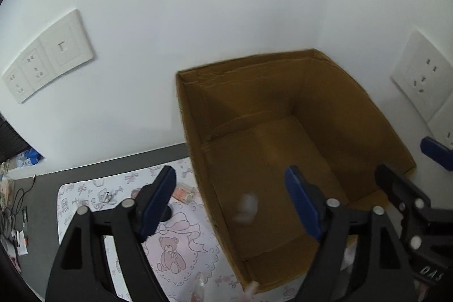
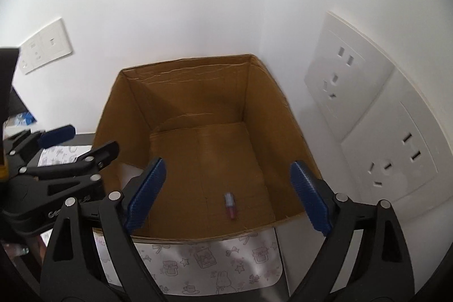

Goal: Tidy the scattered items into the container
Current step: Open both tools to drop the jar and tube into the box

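Left wrist view: the left gripper (image 1: 230,205) hangs over the near-left wall of the cardboard box (image 1: 334,92), jaws spread wide with nothing pressed between the pads. A blurred white item (image 1: 247,208) shows in the gap between them, over the box floor — whether it is falling or already lying there cannot be told. Beyond the left jaw, outside the box on the patterned mat (image 1: 181,259), lies a small pinkish clear item (image 1: 185,193), just past the pad's tip and close to the box wall; a further clear piece (image 1: 201,280) sits below the jaws near the box's front corner. These remain to be tidied, and the left gripper is plainly the nearer one.

Right wrist view: the right gripper (image 2: 226,194) stands open over the box's front rim, holding nothing. A small tube (image 2: 230,206) with a pale cap and reddish body lies on the box floor midway between the jaws — its long axis running roughly along the pointing direction, slightly slanted.
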`<state>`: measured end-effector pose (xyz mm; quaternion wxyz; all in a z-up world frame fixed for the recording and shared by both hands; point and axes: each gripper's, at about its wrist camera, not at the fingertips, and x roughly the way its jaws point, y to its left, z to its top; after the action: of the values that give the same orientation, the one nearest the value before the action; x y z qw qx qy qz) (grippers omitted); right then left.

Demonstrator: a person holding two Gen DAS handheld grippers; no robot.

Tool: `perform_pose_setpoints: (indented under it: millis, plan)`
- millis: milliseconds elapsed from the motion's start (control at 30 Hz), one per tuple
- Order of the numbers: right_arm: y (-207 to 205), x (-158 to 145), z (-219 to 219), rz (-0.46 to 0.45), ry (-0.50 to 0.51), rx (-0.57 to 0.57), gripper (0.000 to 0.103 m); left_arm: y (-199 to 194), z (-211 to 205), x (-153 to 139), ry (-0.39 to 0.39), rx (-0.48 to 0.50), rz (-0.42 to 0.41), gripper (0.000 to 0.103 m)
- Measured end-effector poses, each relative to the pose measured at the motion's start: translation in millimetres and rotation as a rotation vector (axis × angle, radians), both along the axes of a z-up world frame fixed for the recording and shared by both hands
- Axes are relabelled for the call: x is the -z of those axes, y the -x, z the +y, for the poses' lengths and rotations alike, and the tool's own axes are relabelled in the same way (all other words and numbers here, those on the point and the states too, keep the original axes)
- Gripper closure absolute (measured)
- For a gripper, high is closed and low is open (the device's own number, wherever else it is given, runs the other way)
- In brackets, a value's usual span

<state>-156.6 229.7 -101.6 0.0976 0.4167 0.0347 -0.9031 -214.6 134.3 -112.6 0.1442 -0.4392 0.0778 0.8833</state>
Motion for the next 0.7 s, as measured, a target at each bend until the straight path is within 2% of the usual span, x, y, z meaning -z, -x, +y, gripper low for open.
perform_pose_setpoints:
  millis: [200,700]
  plan:
    - [4,0,-7,-0.003,-0.002,-0.010,0.011,-3,-3,-4,0.027,-0.032,0.028,0.018]
    - [1,-3,-2,0.004,-0.004,0.003,0.003,-12,3,-7,0.076,-0.020,0.050,0.018]
